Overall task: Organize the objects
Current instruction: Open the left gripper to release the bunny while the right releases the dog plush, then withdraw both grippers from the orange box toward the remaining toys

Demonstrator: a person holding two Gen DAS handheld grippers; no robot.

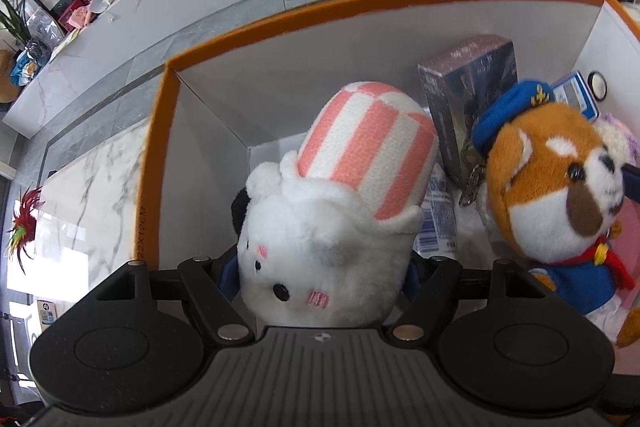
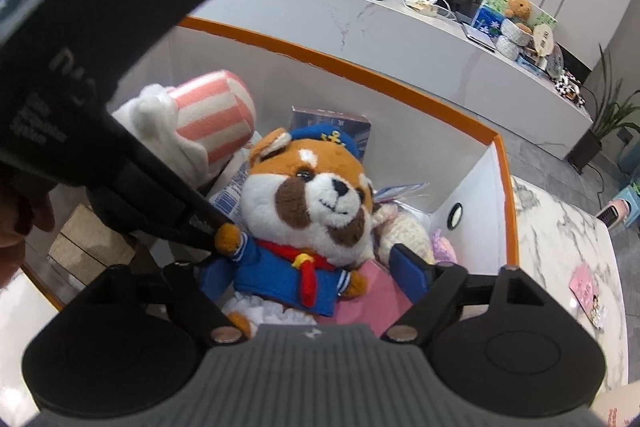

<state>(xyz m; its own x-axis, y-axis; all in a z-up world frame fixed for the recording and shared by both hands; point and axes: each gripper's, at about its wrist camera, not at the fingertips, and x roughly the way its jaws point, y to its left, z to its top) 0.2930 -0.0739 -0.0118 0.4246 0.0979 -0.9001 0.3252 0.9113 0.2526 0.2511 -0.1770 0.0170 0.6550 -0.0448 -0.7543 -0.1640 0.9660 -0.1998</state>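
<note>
An orange-rimmed white box [image 1: 360, 9] holds toys. My left gripper [image 1: 320, 267] is shut on a white plush with a pink-and-white striped hat [image 1: 320, 227], held inside the box at its left side; the plush hides the fingers. It also shows in the right wrist view [image 2: 208, 119], with the left gripper's body across the upper left. My right gripper [image 2: 308, 267] is open around a brown and white sailor dog plush [image 2: 304, 195] in a blue jacket and cap; its blue fingers [image 2: 408, 267] stand apart on either side of the body. The dog also shows in the left wrist view [image 1: 560, 179].
In the box behind the plushes are a dark shiny carton [image 1: 468, 99], a blue-edged card [image 1: 576, 95], a barcode-printed packet [image 1: 436, 219], a cream and purple knitted toy [image 2: 412, 231] and a pink item [image 2: 368, 291]. The box stands on a marble table [image 2: 560, 247]. A white counter [image 2: 400, 27] lies beyond.
</note>
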